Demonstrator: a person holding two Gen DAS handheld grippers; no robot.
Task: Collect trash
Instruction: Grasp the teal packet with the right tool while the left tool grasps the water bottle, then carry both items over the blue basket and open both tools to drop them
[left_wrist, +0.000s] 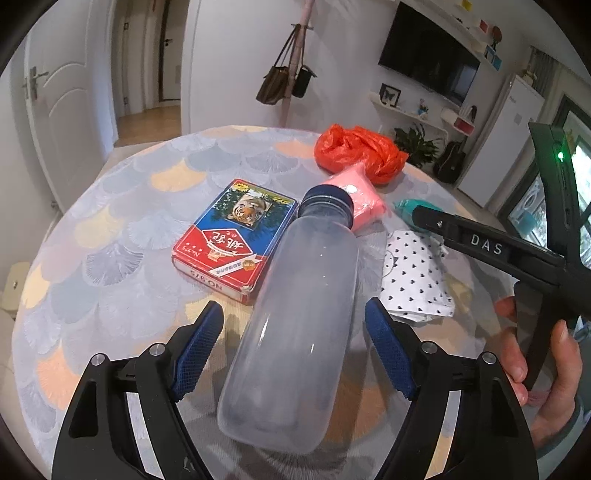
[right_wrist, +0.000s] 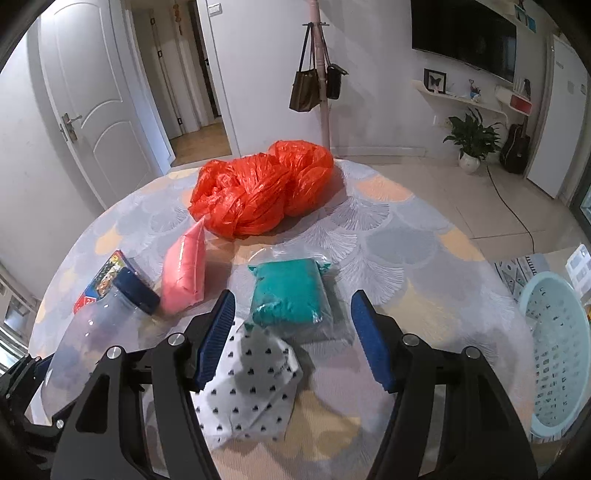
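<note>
Round table (right_wrist: 424, 236) crowded: red bag (right_wrist: 258, 192) bunched toward the far edge, pink pack (right_wrist: 184, 269) and teal pack (right_wrist: 291, 295) nearer the middle, card box (left_wrist: 236, 243) beside the bottle's neck, dotted paper (right_wrist: 247, 387) at the near edge, under the right tongs (right_wrist: 295, 339), which are spread wide, nothing gripped. A pale basket (right_wrist: 561, 354) sits off the right edge. The bottle (left_wrist: 295, 332), clear, empty, dark blue cap, lies on its side between the left tongs (left_wrist: 295, 347), spread apart, fingers (left_wrist: 201, 350) not touching it
</note>
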